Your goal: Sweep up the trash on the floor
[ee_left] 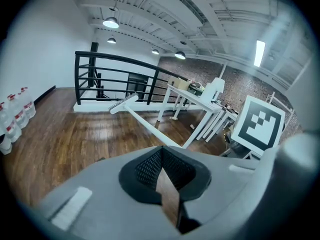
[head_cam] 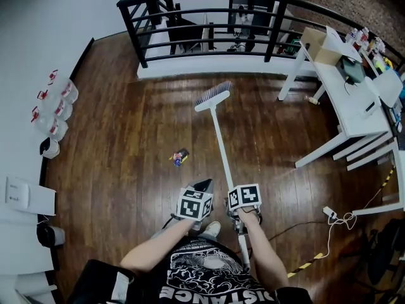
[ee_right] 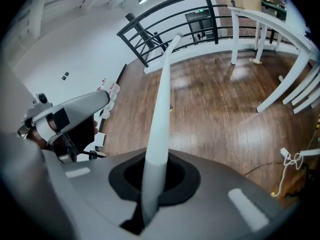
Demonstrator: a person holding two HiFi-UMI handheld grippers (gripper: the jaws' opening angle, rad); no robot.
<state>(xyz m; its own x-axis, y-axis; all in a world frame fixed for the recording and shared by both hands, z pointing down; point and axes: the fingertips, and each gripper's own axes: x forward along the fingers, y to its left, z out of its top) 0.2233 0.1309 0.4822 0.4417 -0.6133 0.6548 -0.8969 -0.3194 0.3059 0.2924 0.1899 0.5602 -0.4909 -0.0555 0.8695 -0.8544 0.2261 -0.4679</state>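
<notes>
**Broom in the right gripper, trash lying on the floor**

Bottles with red caps stand in a row along the far left wall. To the right of them, on bare wooden floor, lies the trash. It is a small heap of coloured bits, a little in front of the person and to the left of the broom handle, and nothing is touching it.

The left gripper is next, near the person's body. Its two jaws are a little apart, and only a narrow strip of floor shows in the gap between the mesh pads. Nothing is held there.

The broom stands just to the right of this gripper. Its brush head is far from the person, close to the black railing, and it is well apart from the trash. The white handle comes back at a slant to the right gripper, whose jaws are clamped on the handle from both sides.

At the far right stands a white table with a cardboard box on its far end. On the floor near the table legs, a white cable lies in loose loops.
</notes>
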